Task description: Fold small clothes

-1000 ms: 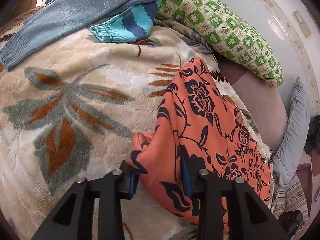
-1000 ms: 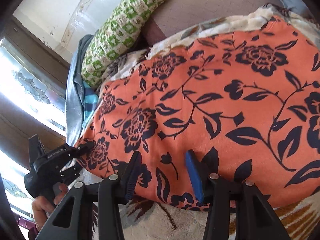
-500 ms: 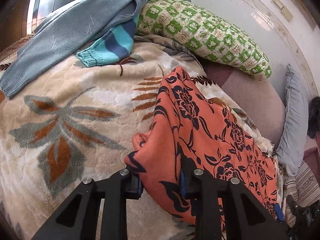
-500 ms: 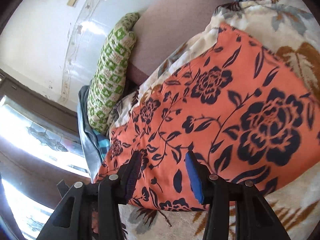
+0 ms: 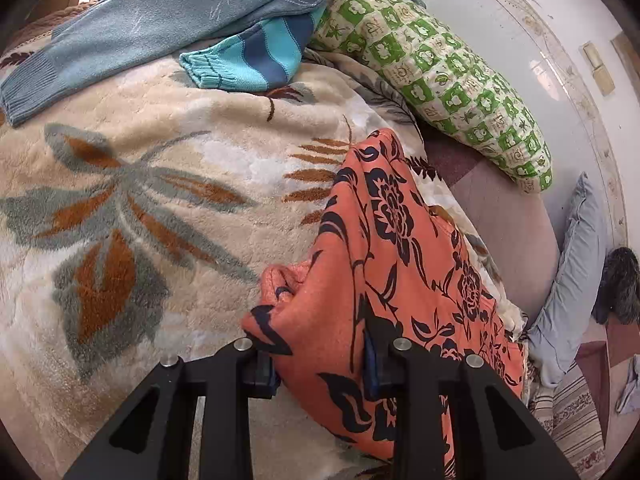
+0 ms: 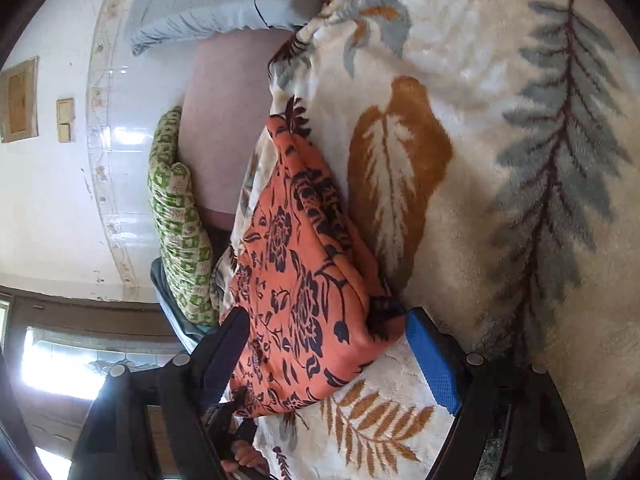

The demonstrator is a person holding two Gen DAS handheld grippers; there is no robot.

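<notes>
An orange garment with a dark floral print [image 5: 384,264] lies on a cream leaf-patterned blanket [image 5: 132,200]. My left gripper [image 5: 320,368] has its jaws closed in on a bunched corner of the garment and grips it. In the right wrist view the garment [image 6: 304,292] hangs as a folded bundle lifted off the blanket [image 6: 520,160]. My right gripper [image 6: 324,352] has its jaws spread wide around the garment's lower edge, and the blue pad [image 6: 434,364] stands clear of the cloth.
A grey-blue sweater [image 5: 168,12] and a striped blue knit [image 5: 256,56] lie at the blanket's far side. A green checked pillow [image 5: 448,84] leans on the white wall. A grey pillow [image 5: 576,280] lies at the right on the mauve mattress [image 5: 504,232].
My right gripper's jaws opened wide and the view swung round, with the garment now bunched rather than spread. My left gripper closed further on the garment's corner.
</notes>
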